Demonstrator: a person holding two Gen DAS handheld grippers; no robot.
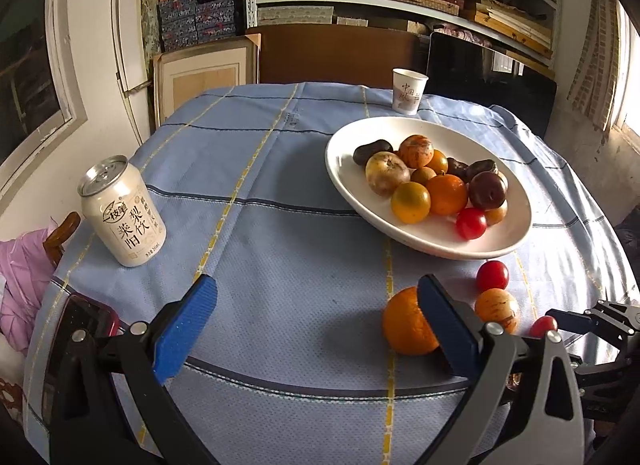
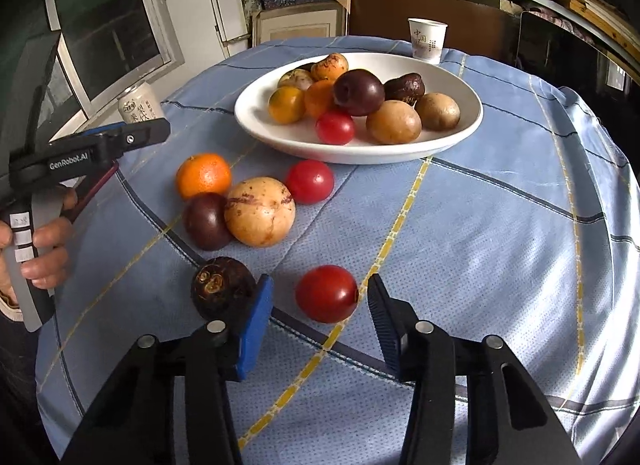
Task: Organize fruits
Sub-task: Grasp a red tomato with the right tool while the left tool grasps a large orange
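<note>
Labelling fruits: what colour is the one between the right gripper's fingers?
Red, clearest in the right wrist view.

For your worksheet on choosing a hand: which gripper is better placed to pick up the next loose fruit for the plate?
Right. The right gripper already brackets a red tomato on the tablecloth, pads either side, not yet touching. The left gripper is open over bare cloth, the orange outside its right finger.
</note>
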